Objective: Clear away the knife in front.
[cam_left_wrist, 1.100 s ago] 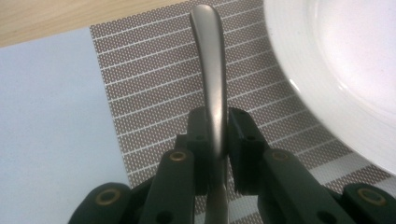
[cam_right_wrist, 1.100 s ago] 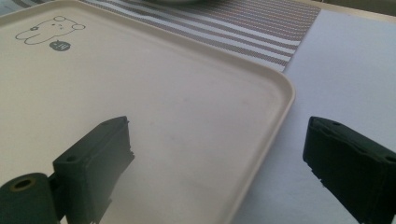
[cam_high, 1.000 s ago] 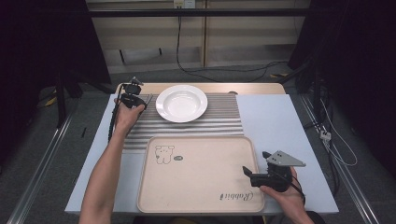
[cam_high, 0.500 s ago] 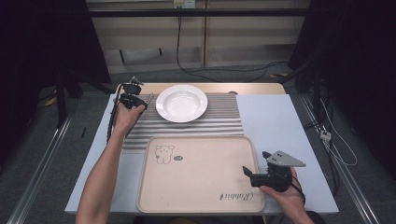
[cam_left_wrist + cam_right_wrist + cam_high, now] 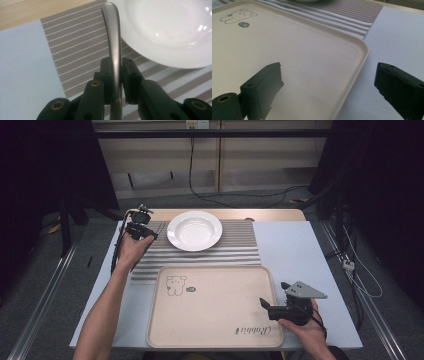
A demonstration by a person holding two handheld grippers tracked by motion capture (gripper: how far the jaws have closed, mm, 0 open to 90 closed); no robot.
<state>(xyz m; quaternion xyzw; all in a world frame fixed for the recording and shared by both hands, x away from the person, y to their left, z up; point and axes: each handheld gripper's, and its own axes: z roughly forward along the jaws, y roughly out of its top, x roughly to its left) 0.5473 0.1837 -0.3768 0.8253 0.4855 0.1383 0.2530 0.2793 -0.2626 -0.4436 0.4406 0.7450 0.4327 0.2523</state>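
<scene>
Left gripper [image 5: 116, 75] stays clamped on a metal utensil handle [image 5: 112, 32] beside the white plate [image 5: 170, 30]; right gripper [image 5: 329, 87] remains spread wide astride the tray's [image 5: 312, 62] edge, unchanged.

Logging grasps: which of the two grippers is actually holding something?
The left gripper, by the white plate: its fingers clamp a metal utensil handle. The right gripper is open over the tray.

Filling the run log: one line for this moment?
left gripper: shut on metal handle | right gripper: open, at tray edge | plate: empty
</scene>
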